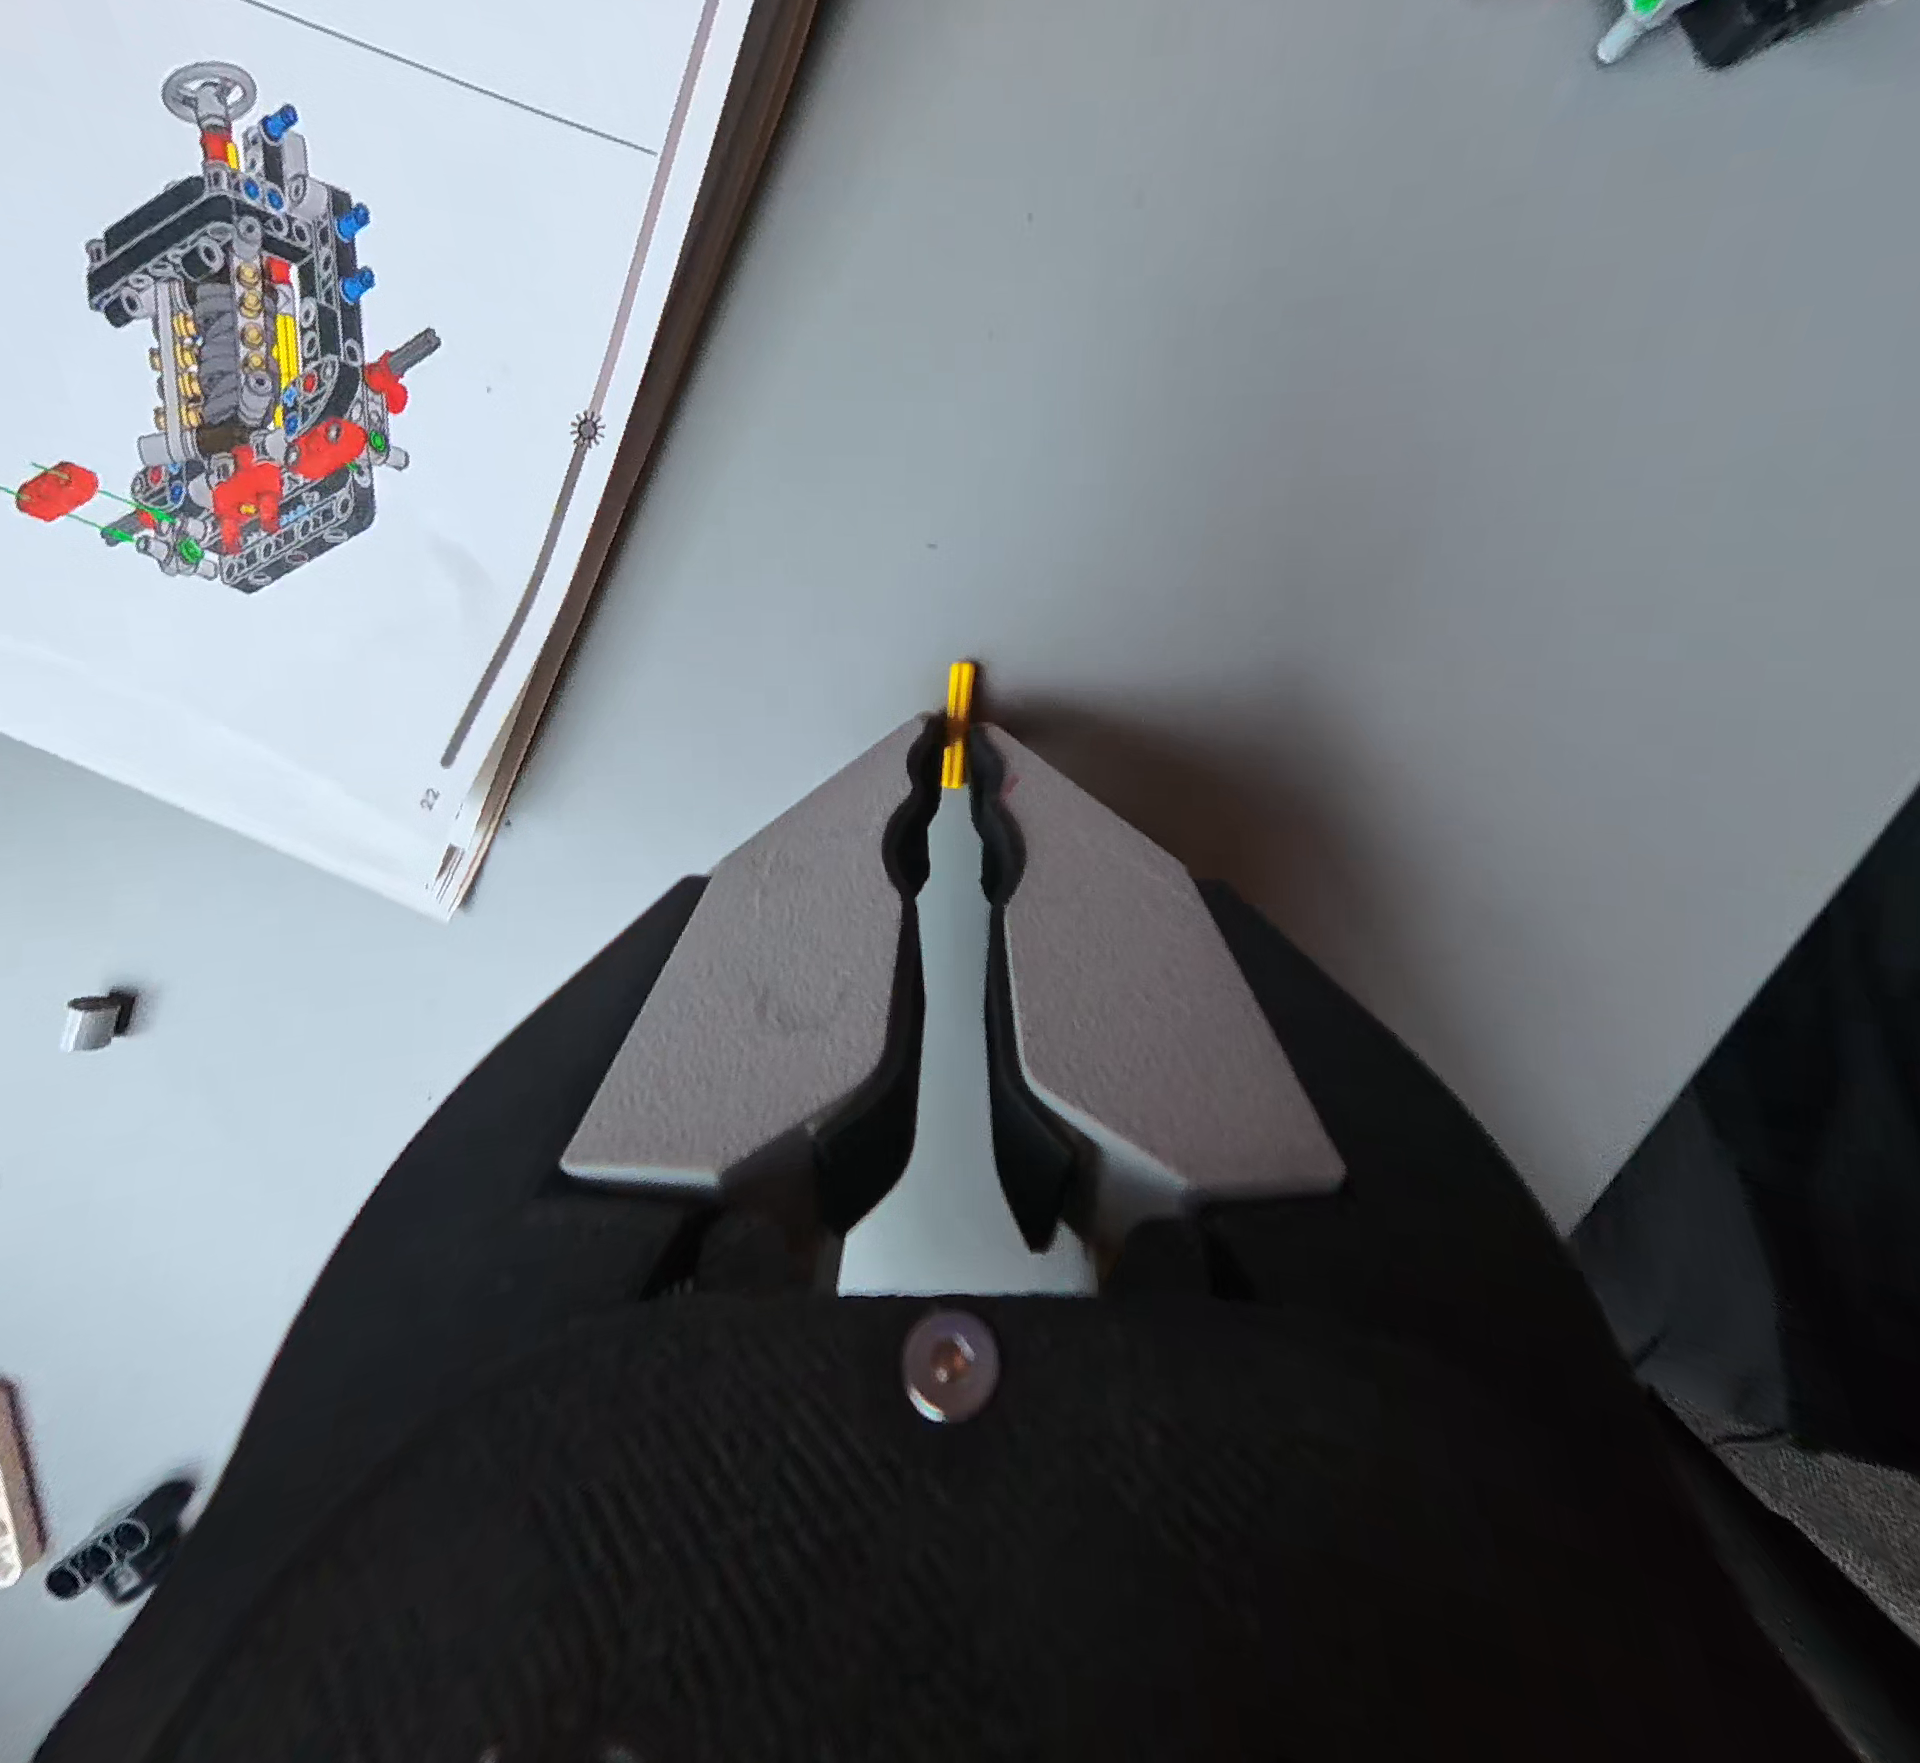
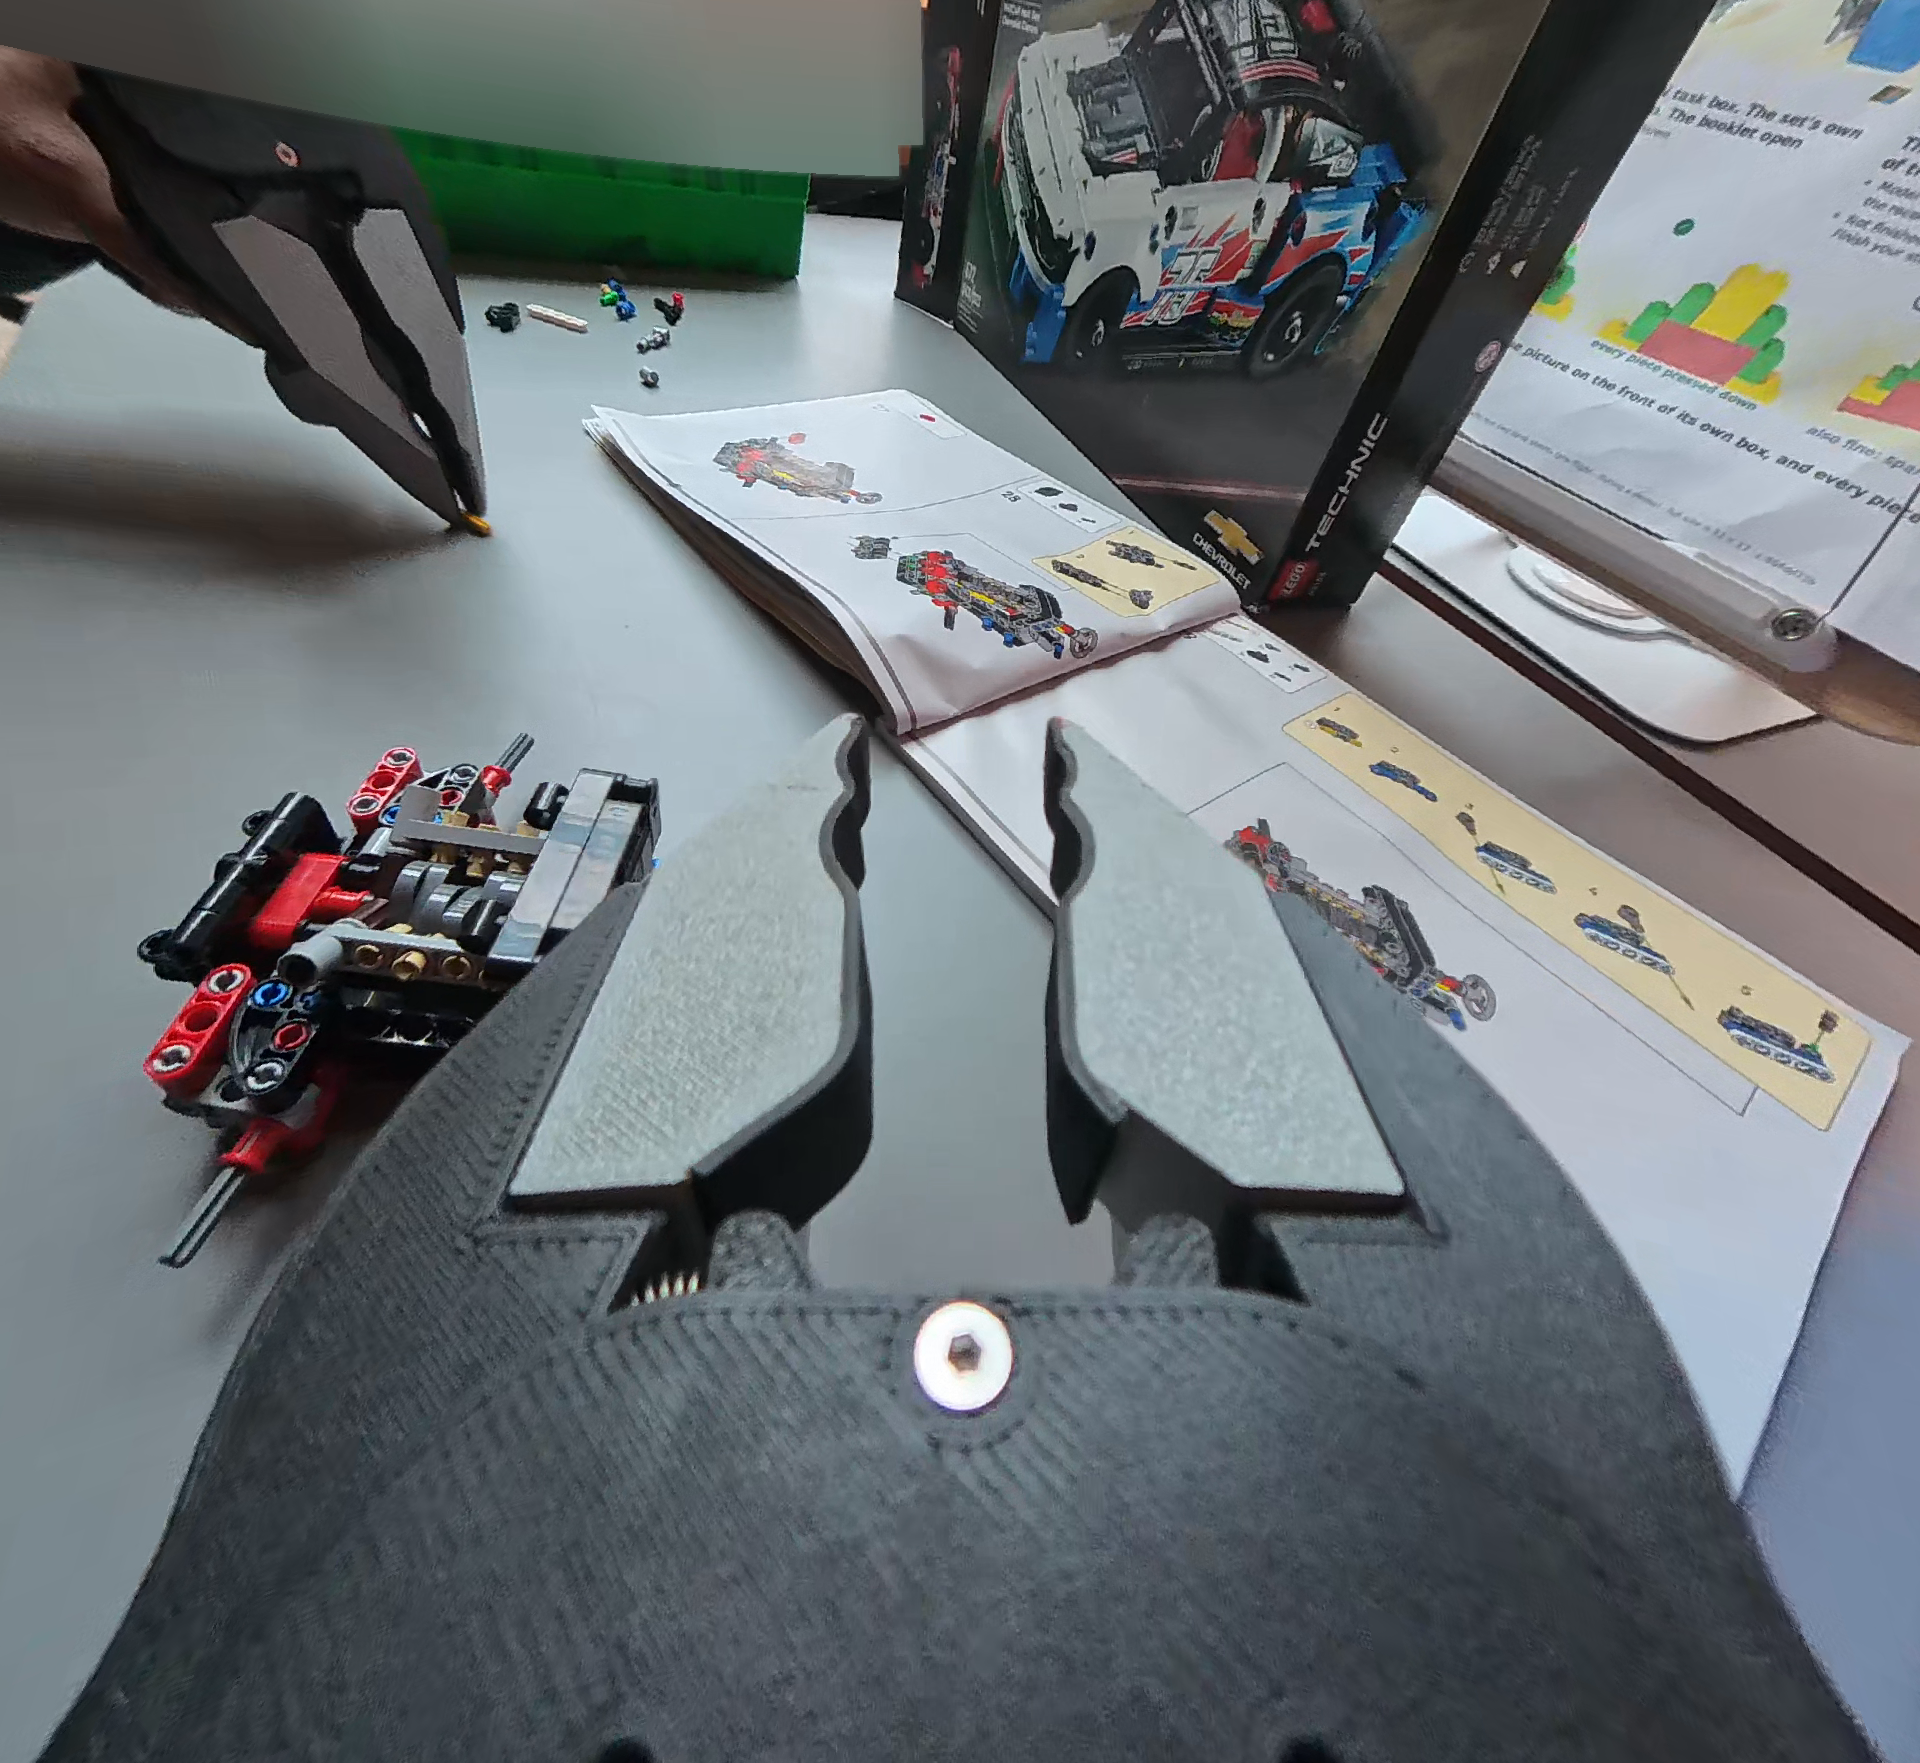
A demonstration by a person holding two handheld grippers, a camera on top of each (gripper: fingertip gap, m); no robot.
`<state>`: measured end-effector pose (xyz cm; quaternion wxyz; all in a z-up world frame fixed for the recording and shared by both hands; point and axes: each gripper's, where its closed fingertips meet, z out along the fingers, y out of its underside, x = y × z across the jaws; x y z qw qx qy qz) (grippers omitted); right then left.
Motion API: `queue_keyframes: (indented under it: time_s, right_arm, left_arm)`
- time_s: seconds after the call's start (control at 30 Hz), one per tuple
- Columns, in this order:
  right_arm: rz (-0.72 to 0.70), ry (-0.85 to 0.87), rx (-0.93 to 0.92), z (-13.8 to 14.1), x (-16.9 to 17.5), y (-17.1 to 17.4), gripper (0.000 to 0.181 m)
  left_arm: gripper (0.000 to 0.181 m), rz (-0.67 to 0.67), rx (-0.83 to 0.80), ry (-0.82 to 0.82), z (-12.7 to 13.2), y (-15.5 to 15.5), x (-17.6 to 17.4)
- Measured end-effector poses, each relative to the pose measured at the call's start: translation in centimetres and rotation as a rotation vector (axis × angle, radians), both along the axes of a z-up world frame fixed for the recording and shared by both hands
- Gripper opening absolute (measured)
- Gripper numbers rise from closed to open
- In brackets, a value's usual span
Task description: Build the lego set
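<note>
Left hand-held gripper (image 1: 958, 742) pinching short yellow plastic axle pin (image 1: 959, 695) at its tips above grey bench (image 1: 1351, 466), right hand-held gripper (image 2: 956, 768) wide apart and holding nothing, partly built black-and-red brick assembly (image 2: 416, 913) on bench just left of it, open paper instruction booklet (image 2: 914, 518) beyond.

Each gripper (image 2: 956, 778) had a black ribbed printed body, grey textured fingers (image 2: 707, 986) with wavy black edges, and a silver hex screw (image 2: 962, 1355) below those fingers.
</note>
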<state>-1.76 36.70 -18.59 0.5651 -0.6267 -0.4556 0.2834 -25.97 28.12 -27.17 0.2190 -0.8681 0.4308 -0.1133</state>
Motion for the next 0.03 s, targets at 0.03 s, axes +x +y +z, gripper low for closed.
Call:
queue_keyframes:
  time_s: [0.03]
  right_arm:
    - [0.0, 0.006, -0.002, 0.06, 0.04, 0.02, 0.03]
  left_arm:
    - [0.003, 0.003, 0.003, -0.002, 0.0, 0.11, 0.13]
